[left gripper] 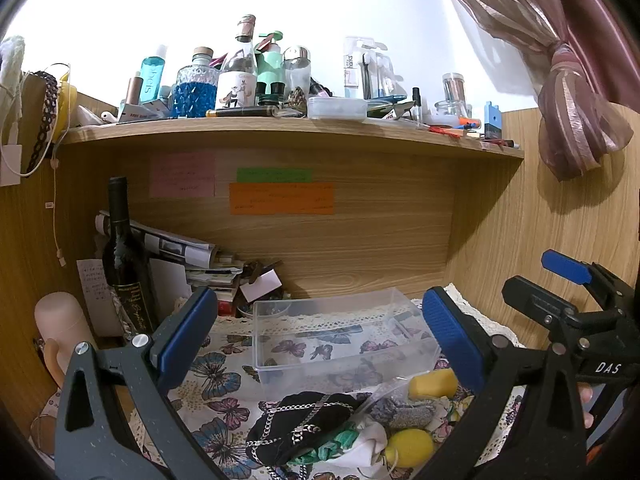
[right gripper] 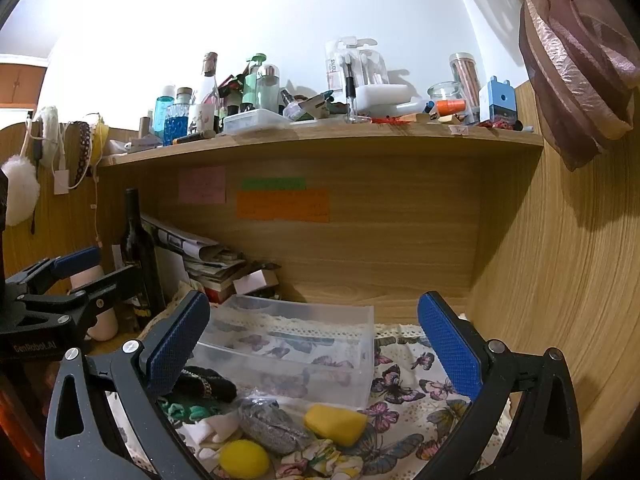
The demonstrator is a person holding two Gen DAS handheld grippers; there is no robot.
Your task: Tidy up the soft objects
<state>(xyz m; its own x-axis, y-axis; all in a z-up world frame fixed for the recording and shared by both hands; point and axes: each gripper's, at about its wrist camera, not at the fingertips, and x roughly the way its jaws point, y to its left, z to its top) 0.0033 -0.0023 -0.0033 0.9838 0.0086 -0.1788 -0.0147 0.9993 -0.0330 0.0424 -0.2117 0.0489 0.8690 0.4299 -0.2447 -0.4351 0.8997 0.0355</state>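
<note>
Lying below both spread hand-held grippers (left gripper: pixel 320 336) (right gripper: pixel 316 352): soft pile (right gripper: pixel 272 432), apparently untouched.

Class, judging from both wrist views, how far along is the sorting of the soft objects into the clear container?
Done: nothing; the clear container holds no soft items. In hand: nothing; the left gripper and right gripper are both open. Left: the yellow sponge, yellow ball, black pouch and the rest of the pile.

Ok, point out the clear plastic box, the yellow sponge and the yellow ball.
clear plastic box (right gripper: pixel 362 360): right wrist view, right wall.
yellow sponge (right gripper: pixel 335 424): right wrist view, top face.
yellow ball (right gripper: pixel 244 459): right wrist view, centre.
</note>
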